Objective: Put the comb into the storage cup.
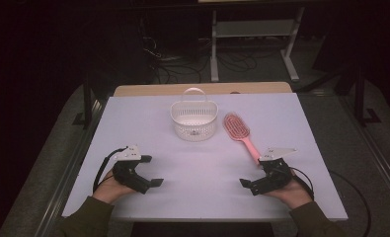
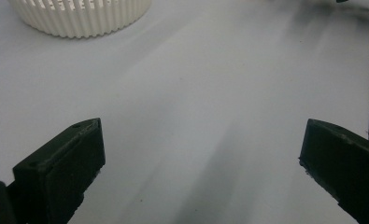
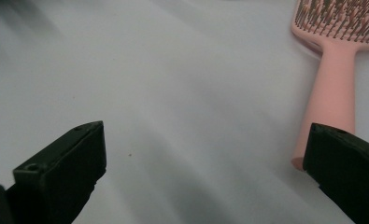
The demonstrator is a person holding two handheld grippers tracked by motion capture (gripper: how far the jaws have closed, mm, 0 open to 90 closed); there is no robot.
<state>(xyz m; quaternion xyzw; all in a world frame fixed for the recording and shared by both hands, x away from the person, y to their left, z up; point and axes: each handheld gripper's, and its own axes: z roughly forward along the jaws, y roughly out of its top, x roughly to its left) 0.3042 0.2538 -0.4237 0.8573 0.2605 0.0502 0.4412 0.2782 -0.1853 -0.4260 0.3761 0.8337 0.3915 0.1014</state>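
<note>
A white slatted basket (image 1: 194,119) with a looped handle stands at the back middle of the white table (image 1: 148,123); its lower wall (image 2: 79,16) shows at the top left of the left gripper view. To its right lies a pink hairbrush (image 1: 239,132), bristles up, handle toward the person. My left gripper (image 1: 151,171) rests near the front left, open and empty. At the front right my right gripper (image 1: 254,173) is open too. In the right gripper view the hairbrush handle (image 3: 334,93) ends just beside the right jaw, outside the gap (image 3: 205,154).
A wooden board edge (image 1: 202,89) shows behind the table. Beyond it the dark floor holds cables (image 1: 173,64) and a white metal frame (image 1: 252,39). Black rails (image 1: 86,98) flank the table's left side. Bare tabletop lies between the two grippers.
</note>
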